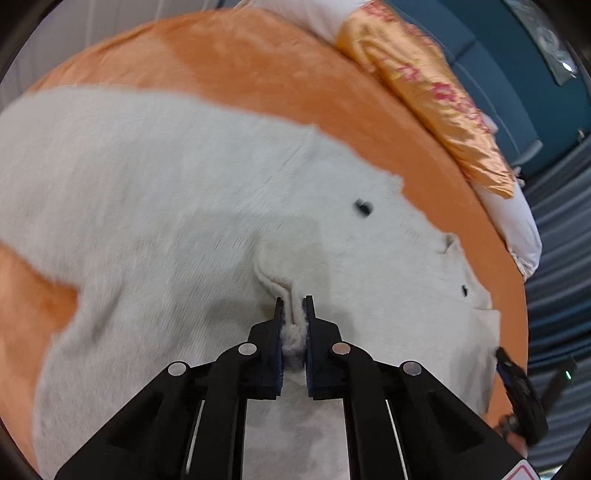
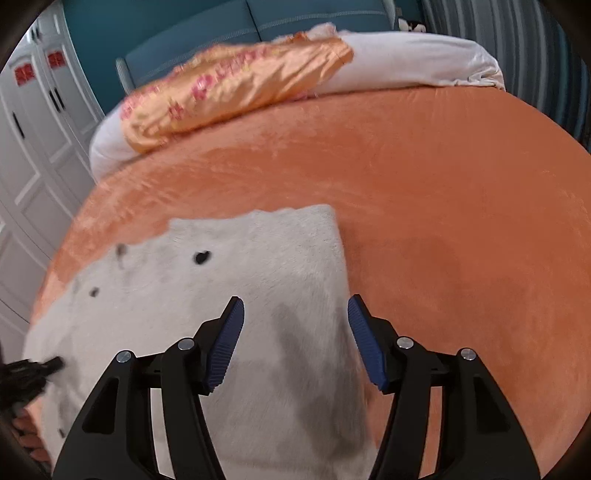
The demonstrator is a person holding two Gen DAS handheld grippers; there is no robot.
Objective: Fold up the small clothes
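Note:
A white fluffy garment (image 1: 166,206) with small black spots lies spread on the orange bed cover (image 1: 280,70). My left gripper (image 1: 294,306) is shut on a pinched fold of the white garment near its middle. In the right wrist view the same garment (image 2: 258,280) lies below my right gripper (image 2: 295,314), which is open and empty above the garment's right edge. The right gripper also shows at the lower right edge of the left wrist view (image 1: 521,398).
An orange satin pillow (image 2: 229,92) on a white pillow (image 2: 413,62) lies at the head of the bed by a blue headboard (image 2: 207,33). White wardrobe doors (image 2: 33,155) stand to the left. The orange cover (image 2: 461,229) stretches bare on the right.

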